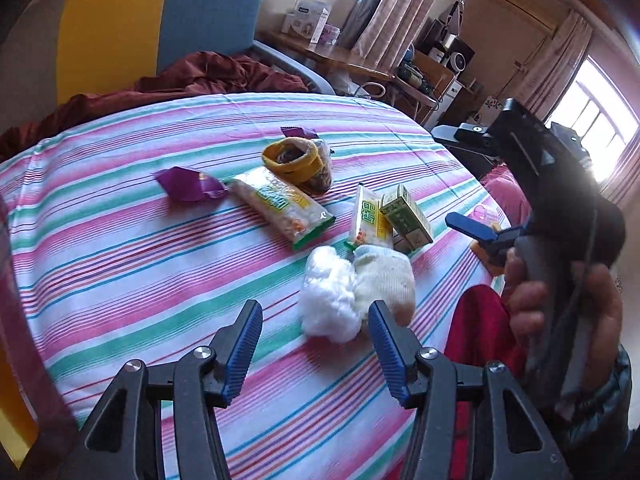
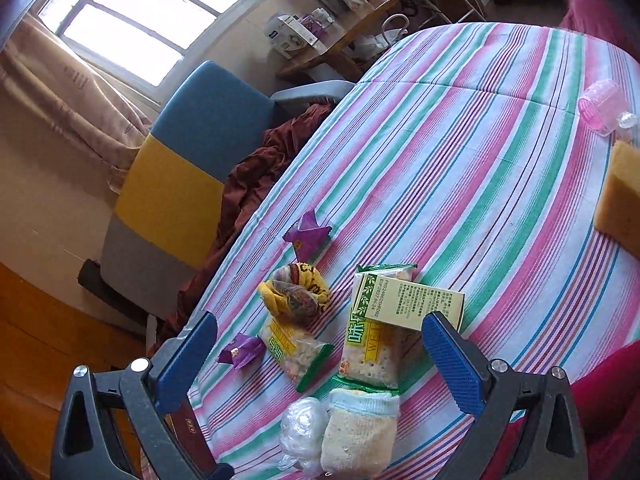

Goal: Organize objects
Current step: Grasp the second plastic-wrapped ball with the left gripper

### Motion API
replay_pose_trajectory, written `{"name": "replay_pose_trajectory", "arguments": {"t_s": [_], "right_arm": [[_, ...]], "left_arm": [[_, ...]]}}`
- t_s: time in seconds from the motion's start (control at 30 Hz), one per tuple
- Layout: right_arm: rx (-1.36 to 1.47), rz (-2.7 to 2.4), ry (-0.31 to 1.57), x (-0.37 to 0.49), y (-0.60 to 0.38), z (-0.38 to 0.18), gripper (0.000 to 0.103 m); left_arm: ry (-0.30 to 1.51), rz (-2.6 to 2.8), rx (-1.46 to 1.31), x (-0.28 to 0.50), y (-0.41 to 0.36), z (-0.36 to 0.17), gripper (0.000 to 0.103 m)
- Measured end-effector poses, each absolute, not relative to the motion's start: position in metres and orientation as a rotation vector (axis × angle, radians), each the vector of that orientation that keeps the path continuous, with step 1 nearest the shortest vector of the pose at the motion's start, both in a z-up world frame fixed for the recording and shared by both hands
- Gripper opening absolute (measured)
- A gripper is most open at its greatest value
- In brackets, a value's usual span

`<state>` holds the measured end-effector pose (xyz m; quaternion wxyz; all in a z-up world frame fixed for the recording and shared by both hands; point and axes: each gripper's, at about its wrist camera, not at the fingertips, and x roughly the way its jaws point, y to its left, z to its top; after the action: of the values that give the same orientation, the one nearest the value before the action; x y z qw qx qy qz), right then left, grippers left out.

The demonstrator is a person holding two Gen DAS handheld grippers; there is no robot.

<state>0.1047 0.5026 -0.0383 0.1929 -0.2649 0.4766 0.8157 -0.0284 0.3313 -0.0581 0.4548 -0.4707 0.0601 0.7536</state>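
Observation:
Several small things lie on the striped cloth [image 1: 120,240]: a cream sock [image 1: 386,276] beside a white plastic wad [image 1: 328,300], two cracker packets [image 1: 280,208] [image 1: 368,220], a green-and-cream box [image 1: 406,216], a yellow sock roll [image 1: 294,162] and purple wrappers [image 1: 188,186]. My left gripper [image 1: 316,320] is open and empty just short of the wad and sock. My right gripper [image 2: 320,332] is open and empty above the cracker packets [image 2: 372,352], box [image 2: 412,300] and cream sock [image 2: 360,428]. It also shows at the right of the left wrist view [image 1: 480,236].
A blue-yellow chair [image 1: 160,20] with dark red cloth [image 1: 200,76] stands behind the table. A pink plastic roller [image 2: 602,106] and a yellow sponge [image 2: 620,200] lie at the far right. A wooden desk [image 1: 340,56] with boxes is by the window.

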Motion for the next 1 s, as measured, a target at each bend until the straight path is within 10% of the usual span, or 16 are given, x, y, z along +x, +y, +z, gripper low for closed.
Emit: {"name": "replay_pose_trajectory", "arguments": {"t_s": [0.7, 1.0], "right_arm": [[-0.808, 2.289, 1.335, 0.096, 0.502, -0.044, 0.103], [-1.169, 2.521, 0.908, 0.044, 0.437, -0.037, 0.103]], "left_arm": [[0.105, 2.012, -1.157, -0.038, 0.290, -0.109, 0.032], [0.117, 2.044, -1.095, -0.029, 0.258, -0.111, 0.032]]}}
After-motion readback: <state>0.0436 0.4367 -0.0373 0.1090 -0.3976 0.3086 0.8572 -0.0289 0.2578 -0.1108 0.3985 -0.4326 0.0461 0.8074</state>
